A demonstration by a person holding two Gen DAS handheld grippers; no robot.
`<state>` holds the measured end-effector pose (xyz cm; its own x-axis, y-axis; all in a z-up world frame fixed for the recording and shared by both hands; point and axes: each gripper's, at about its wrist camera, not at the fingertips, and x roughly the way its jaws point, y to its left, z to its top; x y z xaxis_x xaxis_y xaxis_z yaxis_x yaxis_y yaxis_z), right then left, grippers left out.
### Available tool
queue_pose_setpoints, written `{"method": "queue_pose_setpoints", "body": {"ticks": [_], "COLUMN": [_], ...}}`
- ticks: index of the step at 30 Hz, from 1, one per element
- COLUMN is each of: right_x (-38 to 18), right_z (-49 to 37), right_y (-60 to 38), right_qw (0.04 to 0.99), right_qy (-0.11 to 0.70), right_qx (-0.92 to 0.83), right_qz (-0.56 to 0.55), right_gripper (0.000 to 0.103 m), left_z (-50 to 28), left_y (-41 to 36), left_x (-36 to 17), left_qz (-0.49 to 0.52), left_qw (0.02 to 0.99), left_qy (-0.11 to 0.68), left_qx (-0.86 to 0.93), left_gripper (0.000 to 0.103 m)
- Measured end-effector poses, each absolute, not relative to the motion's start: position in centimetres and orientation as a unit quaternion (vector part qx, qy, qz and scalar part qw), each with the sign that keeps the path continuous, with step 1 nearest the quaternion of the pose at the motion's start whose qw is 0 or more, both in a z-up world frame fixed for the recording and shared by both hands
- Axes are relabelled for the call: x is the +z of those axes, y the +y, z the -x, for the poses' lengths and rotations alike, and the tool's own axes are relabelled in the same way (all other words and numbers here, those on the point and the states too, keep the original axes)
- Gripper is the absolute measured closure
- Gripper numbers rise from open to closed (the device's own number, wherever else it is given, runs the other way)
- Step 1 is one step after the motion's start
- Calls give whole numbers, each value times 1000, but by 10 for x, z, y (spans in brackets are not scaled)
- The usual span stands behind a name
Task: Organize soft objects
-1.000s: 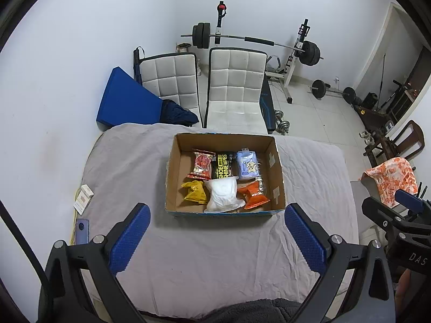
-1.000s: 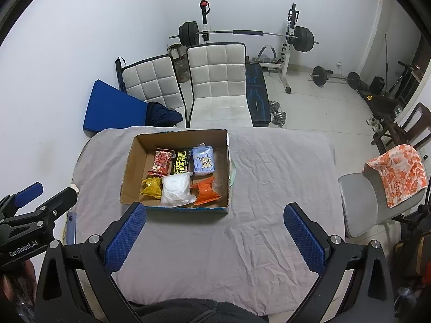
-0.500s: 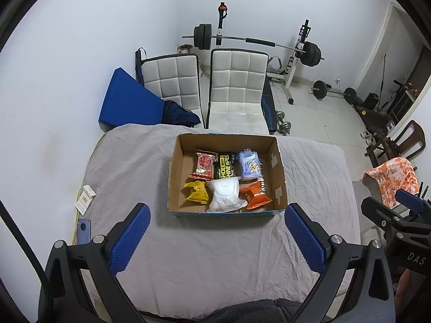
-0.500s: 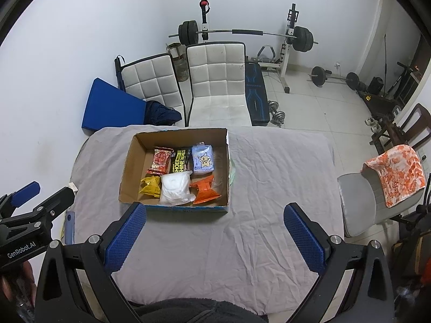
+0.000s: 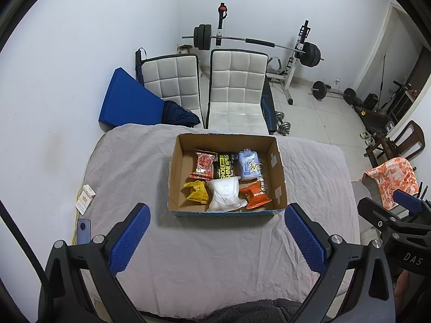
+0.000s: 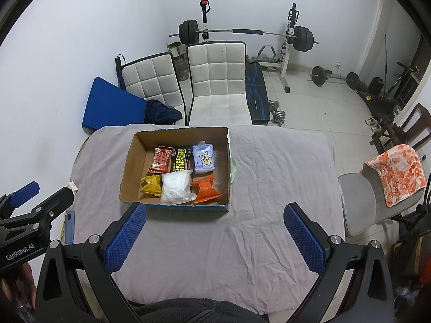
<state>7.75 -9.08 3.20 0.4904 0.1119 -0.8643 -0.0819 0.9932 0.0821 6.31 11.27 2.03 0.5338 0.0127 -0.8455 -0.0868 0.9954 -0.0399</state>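
Observation:
An open cardboard box sits on the grey cloth-covered table. In it lie a red snack pack, a black shoe-wipes pack, a pale blue tissue pack, a yellow pouch, a white soft bag and an orange pouch. My left gripper is open and empty, high above the table's near side. My right gripper is open and empty too, to the right of the left one.
A phone and a small white carton lie at the table's left edge. Two white padded chairs stand behind the table, with a barbell rack beyond. A grey chair with an orange towel stands to the right.
Both grippers have shifted very slightly; the box sits a touch further off in both views. Both stay open and empty. Nothing on the table has moved.

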Motion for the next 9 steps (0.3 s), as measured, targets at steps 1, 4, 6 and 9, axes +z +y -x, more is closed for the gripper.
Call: {"method": "queue_pose_setpoints", "body": {"ticks": [1,4,6,9], "right_x": [32,33,33,33], "right_z": [-77,-75,-74,-73], "right_y": [-90,-90,-90,-90], "right_qw": [863,864,863,864], "right_qy": [501,500,501,499], "right_qx": [57,58,60,60], "right_qz": [-14,-13,-14,-12], "right_gripper": [0,0,0,0], "left_z": [-63,-63,-62,-61], "left_y": [113,113,113,114], "left_x": [20,20,21,24], "left_qz": [39,38,37,40], "left_qw": [875,875,876,877], "left_qy": [482,482,479,478], "left_qx": [28,29,30,28], "left_gripper": [1,1,1,1]}}
